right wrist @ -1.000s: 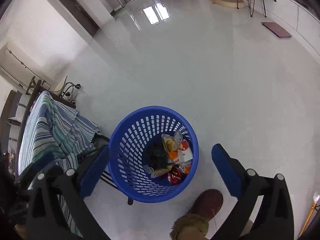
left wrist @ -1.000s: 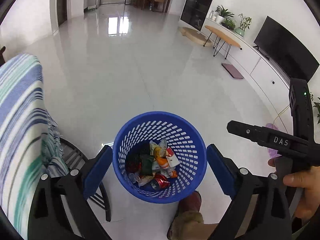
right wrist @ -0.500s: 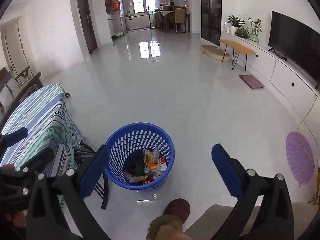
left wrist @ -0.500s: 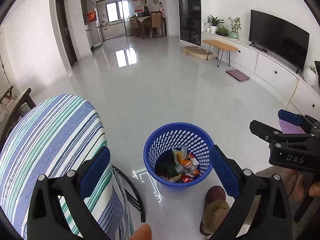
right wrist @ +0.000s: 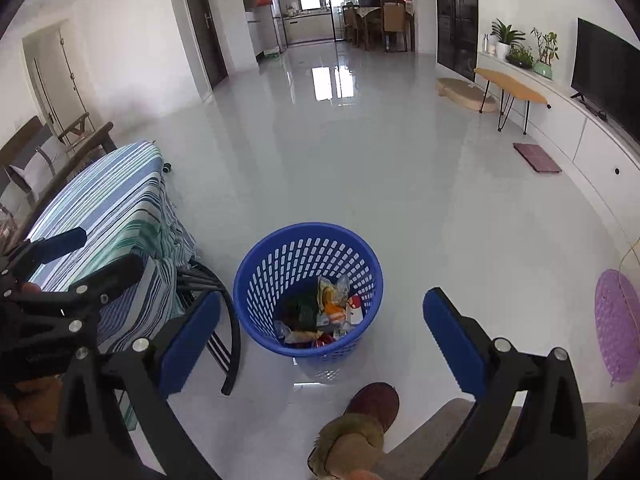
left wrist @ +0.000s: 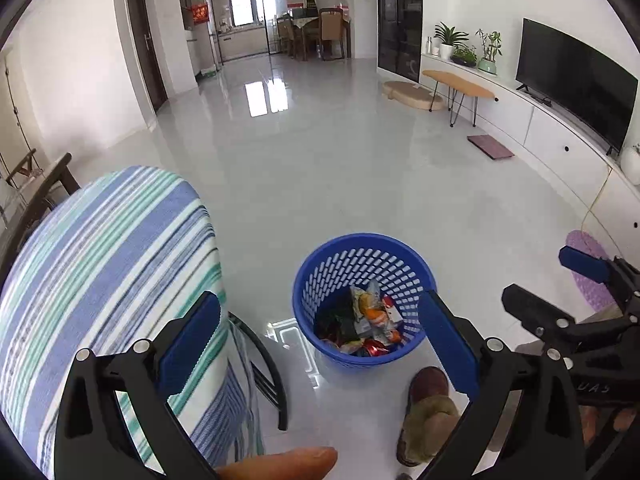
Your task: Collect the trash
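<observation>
Left wrist view: my left tongs [left wrist: 318, 340] gape wide, empty; blue basket [left wrist: 362, 300] low centre on the floor, wrappers [left wrist: 366, 320] inside.

Right wrist view: right tongs [right wrist: 320, 332] wide, empty. Striped desk [right wrist: 108, 216] at left appears bare; collection looks finished.

You are working in a private home, in an open living room with a glossy pale tiled floor [left wrist: 320, 168]. At the right of the frame you see a flat television [left wrist: 576, 80] on a long white low cabinet [left wrist: 560, 136] with potted plants [left wrist: 464, 46], and a small wooden bench [left wrist: 456, 84] on hairpin legs before it. At top centre, a dining table with chairs [left wrist: 316, 28] stands before a glass-partitioned kitchen [left wrist: 248, 20], and at lower left a striped cloth [left wrist: 100, 256] covers a piece of furniture.
</observation>
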Demonstrator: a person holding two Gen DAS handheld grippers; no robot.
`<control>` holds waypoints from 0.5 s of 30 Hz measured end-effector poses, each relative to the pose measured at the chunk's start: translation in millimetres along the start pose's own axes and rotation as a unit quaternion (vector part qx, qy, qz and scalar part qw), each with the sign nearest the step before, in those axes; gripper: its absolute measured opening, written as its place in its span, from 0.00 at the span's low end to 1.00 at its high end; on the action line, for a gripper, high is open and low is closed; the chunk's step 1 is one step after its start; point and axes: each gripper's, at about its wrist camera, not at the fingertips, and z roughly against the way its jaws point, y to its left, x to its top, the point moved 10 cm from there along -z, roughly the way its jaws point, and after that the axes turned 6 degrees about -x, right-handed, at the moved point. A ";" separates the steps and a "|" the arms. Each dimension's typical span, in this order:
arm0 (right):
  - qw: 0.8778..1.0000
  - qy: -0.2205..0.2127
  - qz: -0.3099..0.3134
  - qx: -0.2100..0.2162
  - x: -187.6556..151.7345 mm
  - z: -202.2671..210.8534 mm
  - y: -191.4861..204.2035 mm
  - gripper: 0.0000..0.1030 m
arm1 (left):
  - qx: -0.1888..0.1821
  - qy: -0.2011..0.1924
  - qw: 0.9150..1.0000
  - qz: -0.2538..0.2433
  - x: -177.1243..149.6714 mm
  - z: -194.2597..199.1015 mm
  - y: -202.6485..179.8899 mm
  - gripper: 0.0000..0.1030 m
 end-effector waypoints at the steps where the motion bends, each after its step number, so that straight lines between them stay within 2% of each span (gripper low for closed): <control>1: 1.000 0.006 -0.005 0.003 -2.3 -2.6 -0.3 0.95 | -0.009 0.006 1.000 0.004 -1.6 -2.1 -0.7 0.95; 3: 1.000 0.010 -0.012 -0.002 -4.3 -5.2 -3.5 0.95 | -0.013 0.011 1.000 0.003 -3.7 -4.8 -1.3 0.95; 7: 1.000 0.009 -0.022 -0.011 -4.0 -5.1 -10.0 0.95 | 0.013 0.021 1.000 -0.007 -4.5 -10.6 2.0 0.95; 15: 1.000 0.014 -0.018 -0.003 -8.0 -5.0 -8.2 0.95 | 0.021 0.029 0.999 -0.005 -6.5 -15.4 5.4 0.95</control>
